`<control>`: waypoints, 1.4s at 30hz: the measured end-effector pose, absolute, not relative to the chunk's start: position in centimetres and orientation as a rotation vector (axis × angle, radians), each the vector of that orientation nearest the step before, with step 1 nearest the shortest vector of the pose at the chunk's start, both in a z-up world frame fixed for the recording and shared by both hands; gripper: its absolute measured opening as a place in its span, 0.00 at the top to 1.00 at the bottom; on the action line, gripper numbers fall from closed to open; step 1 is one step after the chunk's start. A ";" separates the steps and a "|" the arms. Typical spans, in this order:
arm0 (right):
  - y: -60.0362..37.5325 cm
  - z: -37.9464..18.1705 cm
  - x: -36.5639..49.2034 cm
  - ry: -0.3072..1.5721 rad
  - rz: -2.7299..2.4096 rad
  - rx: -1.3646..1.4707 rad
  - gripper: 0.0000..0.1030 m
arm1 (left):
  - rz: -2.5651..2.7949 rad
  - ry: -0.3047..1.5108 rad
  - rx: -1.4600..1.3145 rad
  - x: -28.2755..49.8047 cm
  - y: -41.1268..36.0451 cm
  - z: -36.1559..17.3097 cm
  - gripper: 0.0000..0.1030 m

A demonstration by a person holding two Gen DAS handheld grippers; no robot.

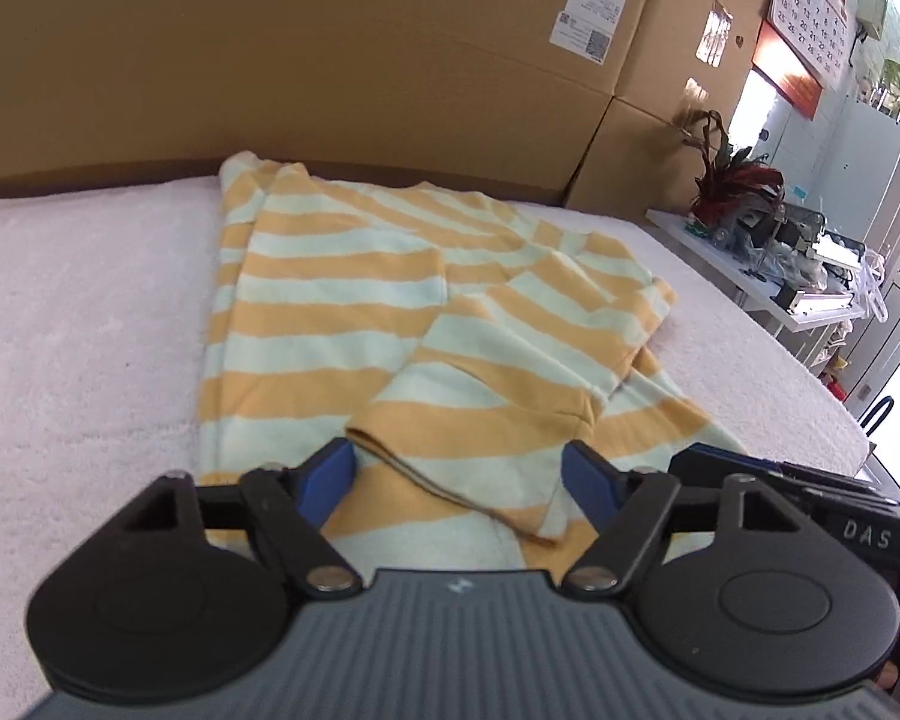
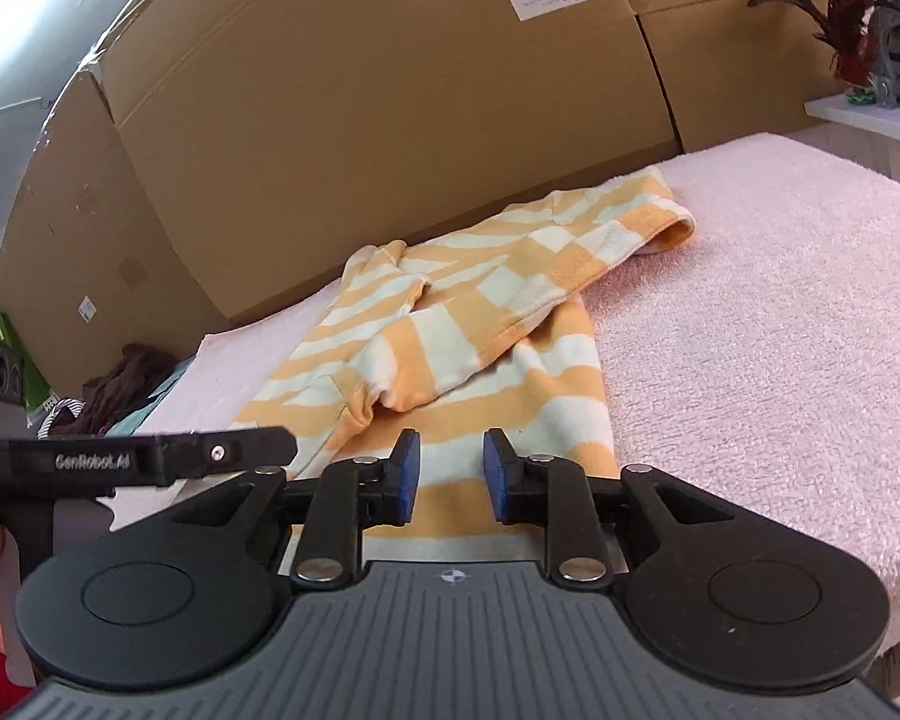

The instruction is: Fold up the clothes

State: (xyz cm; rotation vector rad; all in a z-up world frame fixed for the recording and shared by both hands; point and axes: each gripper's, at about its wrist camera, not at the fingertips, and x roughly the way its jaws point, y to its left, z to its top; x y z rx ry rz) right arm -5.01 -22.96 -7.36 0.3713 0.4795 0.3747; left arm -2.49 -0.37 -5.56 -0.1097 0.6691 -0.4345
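Two grippers: low over near hem
Left gripper (image 1: 457, 483): jaws spread wide
Right gripper (image 2: 450, 474): jaws a little apart
Striped shirt (image 1: 330, 312): flat on pink towel (image 2: 750, 312)

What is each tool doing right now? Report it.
Left tool: open, holding nothing, above the striped garment.
Right tool: open, holding nothing.

Pink towel (image 2: 780, 300) covers the work surface. Behind it, stacked cardboard boxes (image 1: 330, 60), 1 with a white label (image 1: 587, 18). Wall calendar (image 1: 810, 12) top right in left view. White shelf (image 1: 750, 276) just beside the towel, cluttered; red-leaf plant (image 1: 732, 174) on it. In right view, dark cloth pile (image 2: 126, 384) and green item (image 2: 12, 354) off the towel's far left end.
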 end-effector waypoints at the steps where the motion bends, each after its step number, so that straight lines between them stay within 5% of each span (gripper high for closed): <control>1: -22.8 -7.4 -5.2 0.469 0.376 0.361 0.69 | -0.435 0.668 -0.128 -2.3 -0.3 -5.6 0.31; 4: -22.6 -7.4 -5.3 0.454 0.378 0.342 0.68 | -0.415 0.652 -0.190 -1.9 0.0 -5.6 0.42; 6: -22.6 -7.6 -5.3 0.447 0.383 0.344 0.68 | -0.384 0.645 -0.192 -1.8 0.1 -5.7 0.89; 7: -22.7 -7.7 -5.2 0.445 0.385 0.349 0.68 | -0.380 0.652 -0.198 -1.6 0.2 -5.8 0.98; 23: -23.7 -7.3 -4.9 0.446 0.372 0.443 0.70 | -0.327 0.444 -0.159 1.5 0.7 1.6 1.00; 42: -22.4 -4.0 -5.9 0.415 0.292 0.163 0.69 | -0.083 0.332 -0.006 12.1 7.5 11.8 1.00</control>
